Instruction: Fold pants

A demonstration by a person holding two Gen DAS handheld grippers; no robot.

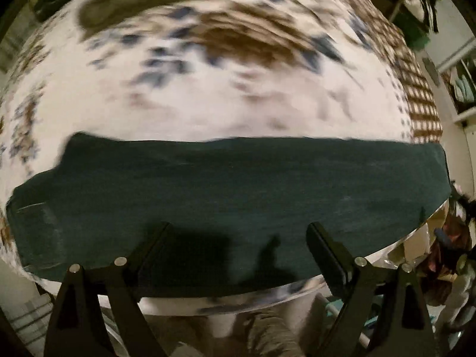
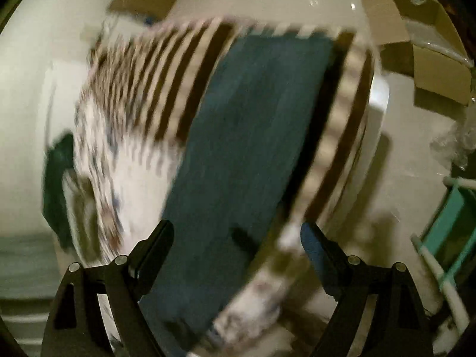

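Dark teal pants (image 1: 238, 190) lie folded lengthwise as a long flat band across the near edge of a table covered with a white, brown and blue patterned cloth (image 1: 208, 95). My left gripper (image 1: 239, 232) is open and empty, hovering above the pants' near edge. In the blurred right wrist view the pants (image 2: 247, 148) run away from me along the table's edge. My right gripper (image 2: 238, 232) is open and empty above the pants' near end.
An olive garment (image 1: 142, 3) lies at the far side of the table. Another green garment (image 2: 56, 184) hangs at the table's left edge. Cardboard boxes (image 2: 416, 44) stand on the floor at the right. A teal and white rack (image 2: 446, 232) is nearby.
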